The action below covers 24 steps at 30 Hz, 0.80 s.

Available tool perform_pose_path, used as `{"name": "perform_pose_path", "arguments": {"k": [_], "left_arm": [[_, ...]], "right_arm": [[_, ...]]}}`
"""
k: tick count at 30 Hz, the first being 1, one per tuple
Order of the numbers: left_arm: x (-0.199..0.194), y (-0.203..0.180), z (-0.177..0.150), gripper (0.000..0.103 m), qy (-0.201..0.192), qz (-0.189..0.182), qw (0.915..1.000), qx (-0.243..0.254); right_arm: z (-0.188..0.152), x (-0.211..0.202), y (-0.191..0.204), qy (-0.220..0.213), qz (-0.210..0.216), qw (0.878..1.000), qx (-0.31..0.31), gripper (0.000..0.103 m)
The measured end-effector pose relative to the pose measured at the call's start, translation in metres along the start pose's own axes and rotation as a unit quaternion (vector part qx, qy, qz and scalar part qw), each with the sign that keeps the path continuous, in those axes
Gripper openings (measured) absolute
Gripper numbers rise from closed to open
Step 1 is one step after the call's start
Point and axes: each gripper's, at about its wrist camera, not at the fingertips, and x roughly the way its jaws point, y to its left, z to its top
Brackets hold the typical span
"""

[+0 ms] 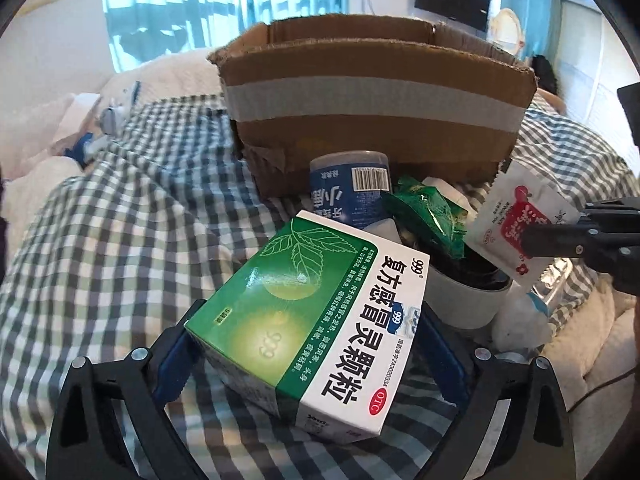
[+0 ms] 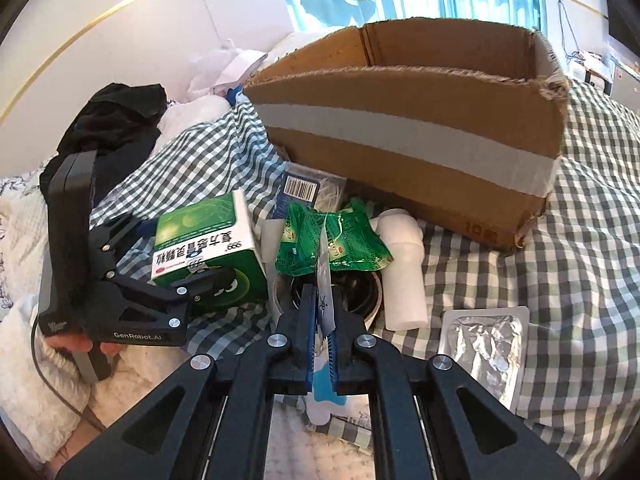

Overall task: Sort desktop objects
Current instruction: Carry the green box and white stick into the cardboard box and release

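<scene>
A: Checked cloth [image 1: 132,208], grey-green and white, covers the surface; teal curtains [image 1: 192,4] hang behind.

B: Grippers?

A: Left gripper [image 1: 308,332] clamps the green-and-white medicine box [image 1: 316,320], lifted off the cloth. Right gripper [image 2: 323,312] is closed on a thin white sachet [image 1: 516,220].

B: Box?

A: Cardboard box [image 2: 408,120], open-topped, sits just behind the clutter.

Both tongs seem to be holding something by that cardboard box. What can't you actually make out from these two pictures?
- Inside of the cardboard box: both views, its front wall hides it.
- White sachet in the right tongs: right view shows it edge-on, print unreadable.
- Cup's contents: left view, green box and green packet cover it.
</scene>
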Motion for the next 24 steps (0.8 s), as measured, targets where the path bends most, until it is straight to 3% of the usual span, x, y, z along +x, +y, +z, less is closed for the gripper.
{"name": "perform_pose_path", "arguments": {"k": [11,17,24], "left_arm": [[-0.048,-0.007,-0.009,0.096,-0.029,0.043,0.9938,-0.098],[-0.083,-0.031,-0.01,0.095,-0.078,0.066,0.9888,-0.109],[-0.105,-0.054,0.007,0.094,-0.113,0.054,0.9865,-0.105]], "right_arm": [[0.002,-0.048,0.002,-0.046,0.009,0.999,0.005,0.005],[0.005,-0.073,0.002,-0.075,0.012,0.997,0.008,0.005],[0.011,-0.101,0.001,-0.107,0.015,0.994,0.008,0.005]]}}
